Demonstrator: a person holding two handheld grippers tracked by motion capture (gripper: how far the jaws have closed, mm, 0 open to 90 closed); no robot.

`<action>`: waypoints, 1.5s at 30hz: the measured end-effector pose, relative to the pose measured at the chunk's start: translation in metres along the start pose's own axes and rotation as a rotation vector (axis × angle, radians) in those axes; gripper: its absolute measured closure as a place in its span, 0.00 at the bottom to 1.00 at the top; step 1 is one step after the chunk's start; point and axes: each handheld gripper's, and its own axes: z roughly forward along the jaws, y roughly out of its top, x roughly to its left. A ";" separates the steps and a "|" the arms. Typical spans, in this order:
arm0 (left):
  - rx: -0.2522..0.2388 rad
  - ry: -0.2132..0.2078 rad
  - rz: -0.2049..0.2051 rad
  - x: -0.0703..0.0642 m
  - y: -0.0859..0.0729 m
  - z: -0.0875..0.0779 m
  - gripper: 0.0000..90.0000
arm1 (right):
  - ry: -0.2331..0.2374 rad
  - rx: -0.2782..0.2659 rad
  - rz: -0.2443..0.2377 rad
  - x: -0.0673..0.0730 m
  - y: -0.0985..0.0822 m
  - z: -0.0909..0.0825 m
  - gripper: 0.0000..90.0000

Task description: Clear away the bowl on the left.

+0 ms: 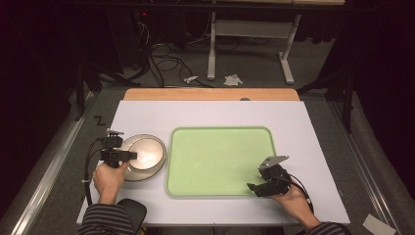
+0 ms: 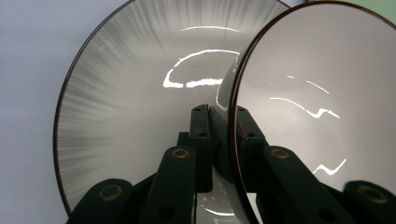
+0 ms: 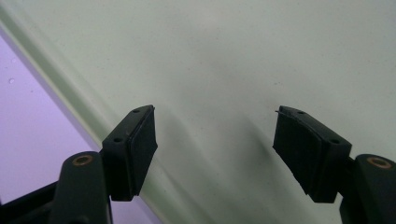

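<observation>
Two nested pale dishes sit left of a green tray [image 1: 220, 134]. The inner bowl [image 1: 149, 149] [image 2: 317, 93] is smooth with a dark rim. Beneath it lies a wider streaked dish [image 1: 132, 175] [image 2: 130, 93]. My left gripper [image 1: 133, 155] [image 2: 223, 135] is shut on the inner bowl's left rim, one jaw inside and one outside. In the left gripper view the bowl stands tilted against the streaked dish. My right gripper [image 1: 252, 187] [image 3: 215, 140] hangs open over the tray's near right corner, with only bare tray [image 3: 233, 56] between its pads.
A white mat [image 1: 147, 115] [image 3: 28, 116] covers the table, with a strip of wooden tabletop [image 1: 210, 94] at the far edge. Beyond it are floor cables [image 1: 166, 61] and a white stand's legs [image 1: 211, 58]. A dark chair part [image 1: 132, 210] sits at the near left.
</observation>
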 end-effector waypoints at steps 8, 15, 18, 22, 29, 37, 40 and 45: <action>-0.025 -0.021 0.006 -0.002 0.001 -0.005 0.91 | 0.002 0.001 -0.007 0.002 0.000 0.000 0.35; -0.066 -0.021 0.075 -0.012 -0.001 -0.011 0.90 | 0.001 -0.003 -0.003 0.001 0.000 0.000 0.34; -0.083 -0.038 0.070 -0.014 0.000 -0.015 0.90 | 0.000 -0.004 -0.006 0.001 0.000 0.000 0.34; -0.090 -0.051 0.053 -0.013 0.003 -0.018 0.90 | -0.003 -0.004 -0.003 0.001 0.000 -0.001 0.34; -0.113 -0.093 0.012 -0.012 0.010 -0.027 0.90 | -0.002 -0.009 -0.007 0.001 0.000 -0.001 0.34; -0.130 -0.161 -0.017 -0.019 0.016 -0.037 0.90 | -0.002 -0.010 0.002 0.000 0.000 -0.001 0.34; -0.130 -0.170 -0.013 -0.022 0.015 -0.039 0.90 | -0.003 -0.014 -0.008 0.001 0.000 -0.002 0.35; -0.129 -0.208 -0.010 -0.028 0.016 -0.042 0.90 | -0.009 -0.007 0.000 0.001 0.000 -0.001 0.35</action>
